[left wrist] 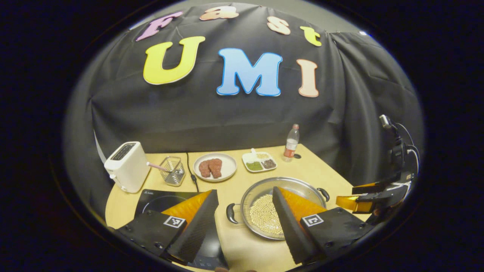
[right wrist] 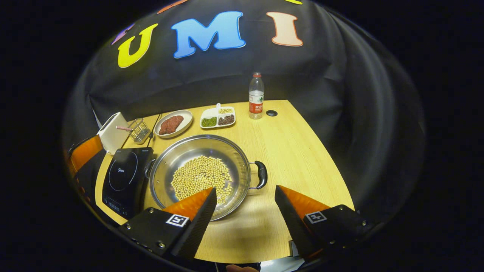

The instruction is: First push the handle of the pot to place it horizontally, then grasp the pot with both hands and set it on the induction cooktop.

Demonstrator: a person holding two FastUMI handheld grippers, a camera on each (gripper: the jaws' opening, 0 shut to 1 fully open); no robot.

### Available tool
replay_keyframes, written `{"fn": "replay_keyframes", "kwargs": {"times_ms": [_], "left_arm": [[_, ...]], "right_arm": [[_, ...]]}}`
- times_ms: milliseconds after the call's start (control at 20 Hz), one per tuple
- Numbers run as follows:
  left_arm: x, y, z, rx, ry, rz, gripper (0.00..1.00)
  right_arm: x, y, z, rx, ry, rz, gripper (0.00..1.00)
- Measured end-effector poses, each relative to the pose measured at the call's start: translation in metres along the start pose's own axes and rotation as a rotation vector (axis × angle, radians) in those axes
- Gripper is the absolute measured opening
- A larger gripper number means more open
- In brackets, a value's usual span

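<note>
A wide steel pot with soybeans in it sits on the wooden table, its two black handles lying left and right. The black induction cooktop lies just left of it. In the right gripper view my right gripper is open above the pot's near right rim, close to the right handle. In the left gripper view my left gripper is open over the gap between cooktop and pot, with the pot's left handle between its fingers. The right gripper shows at the right edge there.
At the back of the table stand a white toaster, a wire basket, a plate of meat, a divided dish of beans and a water bottle. A cord runs to the cooktop. Bare table lies right of the pot.
</note>
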State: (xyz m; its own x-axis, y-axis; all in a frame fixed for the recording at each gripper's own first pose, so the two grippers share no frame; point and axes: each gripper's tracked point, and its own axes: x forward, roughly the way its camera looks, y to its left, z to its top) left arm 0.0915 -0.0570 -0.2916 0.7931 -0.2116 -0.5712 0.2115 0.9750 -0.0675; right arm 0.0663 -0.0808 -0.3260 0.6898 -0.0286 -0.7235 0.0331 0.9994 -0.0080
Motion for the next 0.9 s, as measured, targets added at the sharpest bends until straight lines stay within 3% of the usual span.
{"fn": "replay_keyframes", "kwargs": {"times_ms": [150, 200, 300, 500, 900], "left_arm": [[0.028, 0.006, -0.023, 0.025, 0.054, 0.038, 0.99], [0.038, 0.008, -0.032, 0.026, 0.076, 0.047, 0.94], [0.06, 0.009, -0.05, 0.029, 0.119, 0.054, 0.99], [0.093, 0.012, -0.081, 0.043, 0.185, 0.06, 0.96], [0.13, 0.025, -0.13, 0.045, 0.269, 0.089, 0.94]], "right_arm": [[0.016, -0.003, 0.005, 0.0, 0.001, 0.018, 0.96], [0.021, -0.002, 0.005, 0.005, 0.003, 0.027, 0.96], [0.032, -0.006, 0.006, 0.003, 0.003, 0.031, 0.96], [0.052, -0.011, 0.008, 0.007, -0.001, 0.027, 0.96], [0.089, -0.021, 0.0, 0.025, 0.007, 0.008, 0.96]]}}
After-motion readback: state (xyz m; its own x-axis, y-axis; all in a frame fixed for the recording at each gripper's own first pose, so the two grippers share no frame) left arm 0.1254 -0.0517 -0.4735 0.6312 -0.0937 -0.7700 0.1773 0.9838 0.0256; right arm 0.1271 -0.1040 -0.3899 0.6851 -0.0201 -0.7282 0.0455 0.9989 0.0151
